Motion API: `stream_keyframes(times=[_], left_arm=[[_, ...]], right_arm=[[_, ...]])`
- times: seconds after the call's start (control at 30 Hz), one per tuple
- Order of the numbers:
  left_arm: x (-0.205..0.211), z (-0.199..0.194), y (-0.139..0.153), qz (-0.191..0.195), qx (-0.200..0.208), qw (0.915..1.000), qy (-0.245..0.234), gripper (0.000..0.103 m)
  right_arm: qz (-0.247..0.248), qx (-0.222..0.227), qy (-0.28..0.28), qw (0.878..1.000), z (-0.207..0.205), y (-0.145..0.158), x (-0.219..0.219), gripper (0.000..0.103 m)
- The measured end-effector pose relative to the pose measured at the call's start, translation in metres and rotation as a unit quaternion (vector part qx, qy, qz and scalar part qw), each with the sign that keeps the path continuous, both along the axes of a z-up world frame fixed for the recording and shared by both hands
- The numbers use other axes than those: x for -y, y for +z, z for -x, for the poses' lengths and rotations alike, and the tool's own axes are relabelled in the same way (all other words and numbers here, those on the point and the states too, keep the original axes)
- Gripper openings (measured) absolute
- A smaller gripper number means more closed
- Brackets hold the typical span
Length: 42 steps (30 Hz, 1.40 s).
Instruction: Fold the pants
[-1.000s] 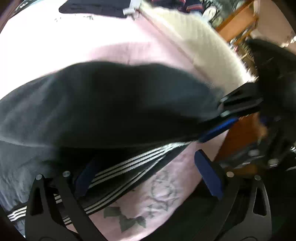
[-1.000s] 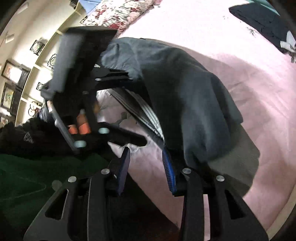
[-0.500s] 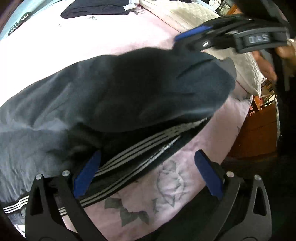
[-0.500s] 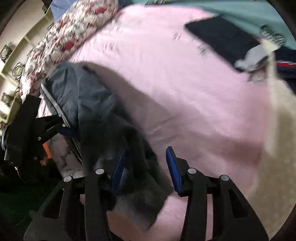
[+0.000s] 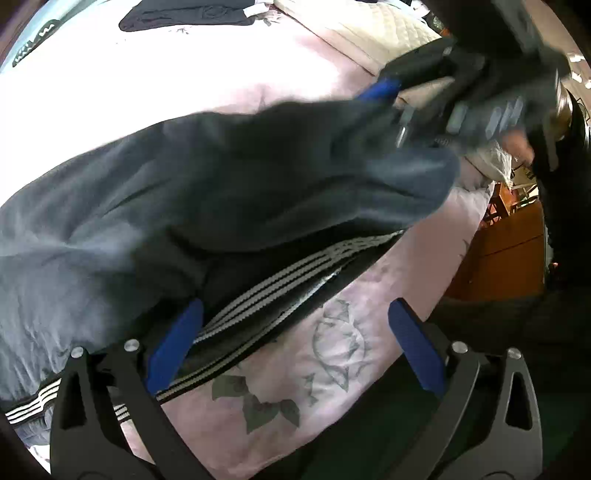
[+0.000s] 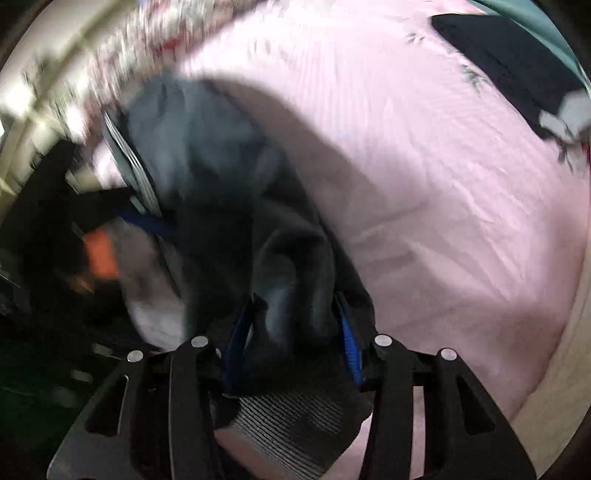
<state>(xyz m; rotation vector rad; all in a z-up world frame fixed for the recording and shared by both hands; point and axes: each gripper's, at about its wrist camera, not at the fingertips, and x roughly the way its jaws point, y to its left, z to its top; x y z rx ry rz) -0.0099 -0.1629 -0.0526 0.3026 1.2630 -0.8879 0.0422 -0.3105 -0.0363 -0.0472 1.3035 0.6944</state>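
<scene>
My bed's pink floral sheet [image 5: 258, 85] carries the dark grey pants [image 5: 155, 206] with white side stripes, a folded black garment [image 5: 188, 16] at the far side, and a cream quilted blanket [image 5: 373, 33] beside it.

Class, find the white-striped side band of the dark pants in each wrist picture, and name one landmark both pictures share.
Left wrist view: the striped band runs diagonally across lower centre, from the left gripper up to the right.
Right wrist view: the band shows blurred at upper left, edging the pants.
Shared landmark: the dark folded garment on the pink bedsheet.
</scene>
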Motion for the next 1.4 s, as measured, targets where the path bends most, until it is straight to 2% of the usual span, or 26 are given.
stream_keyframes(times=[0.03, 0.07, 0.17, 0.27, 0.33, 0.4, 0.5, 0.53, 0.63, 0.7, 0.73, 0.83, 0.93, 1.03, 1.1, 1.13, 1.2, 1.27, 1.3, 1.33, 1.4], left_arm=[[-0.001, -0.001, 0.002, 0.003, -0.006, 1.0000, 0.002, 0.101], [0.003, 0.000, 0.002, 0.006, -0.011, 0.9999, 0.007, 0.101], [-0.002, -0.006, 0.016, 0.032, -0.027, 0.9990, 0.019, 0.101], [0.000, -0.010, 0.028, 0.033, 0.001, 0.9992, 0.021, 0.101], [0.005, -0.014, 0.025, 0.026, 0.001, 0.9993, 0.025, 0.101], [0.012, -0.020, 0.021, 0.010, 0.007, 0.9992, 0.038, 0.101], [0.017, -0.023, 0.024, 0.017, 0.003, 0.9990, 0.042, 0.101], [0.017, -0.025, 0.028, 0.016, 0.011, 0.9990, 0.040, 0.101], [0.018, -0.026, 0.025, -0.016, 0.039, 0.9984, 0.037, 0.101], [0.022, -0.032, 0.001, -0.055, 0.017, 0.9978, 0.032, 0.101], [0.019, -0.033, -0.010, -0.062, 0.004, 0.9974, 0.035, 0.101], [0.025, -0.024, -0.011, -0.079, 0.035, 0.9961, 0.020, 0.101], [0.025, -0.019, -0.012, -0.087, 0.042, 0.9953, 0.009, 0.101], [0.021, -0.013, -0.011, -0.089, 0.042, 0.9951, 0.001, 0.101], [0.015, -0.014, -0.007, -0.077, 0.031, 0.9965, 0.003, 0.101], [0.013, -0.016, -0.005, -0.070, 0.021, 0.9973, 0.007, 0.101], [0.000, -0.022, 0.007, -0.038, -0.011, 0.9991, 0.016, 0.101], [-0.005, -0.025, 0.021, -0.021, -0.001, 0.9996, 0.020, 0.101], [-0.006, -0.025, 0.027, -0.017, 0.011, 0.9996, 0.021, 0.101], [-0.007, -0.026, 0.035, -0.011, 0.022, 0.9995, 0.020, 0.101], [-0.006, -0.027, 0.044, -0.001, 0.029, 0.9993, 0.021, 0.101]], right_arm=[[-0.028, 0.009, -0.018, 0.999, -0.002, 0.013, 0.013, 0.046], [-0.036, 0.020, -0.029, 0.999, -0.002, 0.020, 0.021, 0.047], [-0.024, 0.030, -0.055, 0.998, -0.006, 0.024, 0.036, 0.047], [0.005, 0.008, -0.035, 0.999, -0.004, 0.002, 0.023, 0.047], [0.010, -0.004, -0.018, 1.000, -0.002, -0.006, 0.013, 0.048], [0.026, -0.004, 0.003, 1.000, 0.000, -0.013, -0.002, 0.048], [0.051, 0.003, 0.022, 0.998, 0.006, -0.017, -0.011, 0.047], [0.059, 0.008, 0.022, 0.998, 0.008, -0.017, -0.014, 0.042], [0.083, 0.044, 0.010, 0.996, 0.009, -0.008, -0.023, 0.023], [0.108, 0.078, -0.017, 0.991, 0.006, 0.001, -0.014, 0.021], [0.110, 0.085, -0.025, 0.990, 0.004, 0.005, -0.007, 0.020], [0.105, 0.084, -0.029, 0.991, 0.001, 0.007, 0.005, 0.019], [0.127, 0.076, -0.052, 0.988, -0.010, -0.012, 0.012, 0.019], [0.106, 0.059, -0.065, 0.990, -0.017, -0.026, 0.019, 0.022], [0.084, 0.050, -0.073, 0.993, -0.016, -0.027, 0.024, 0.025], [0.059, 0.040, -0.086, 0.994, -0.015, -0.022, 0.031, 0.026], [-0.024, 0.024, -0.108, 0.994, -0.012, -0.005, 0.054, 0.029], [-0.081, 0.048, -0.127, 0.987, 0.004, 0.019, 0.074, 0.042], [-0.092, 0.066, -0.137, 0.984, 0.012, 0.029, 0.082, 0.046], [-0.100, 0.084, -0.148, 0.980, 0.022, 0.037, 0.089, 0.054], [-0.115, 0.105, -0.166, 0.974, 0.040, 0.046, 0.100, 0.059]])
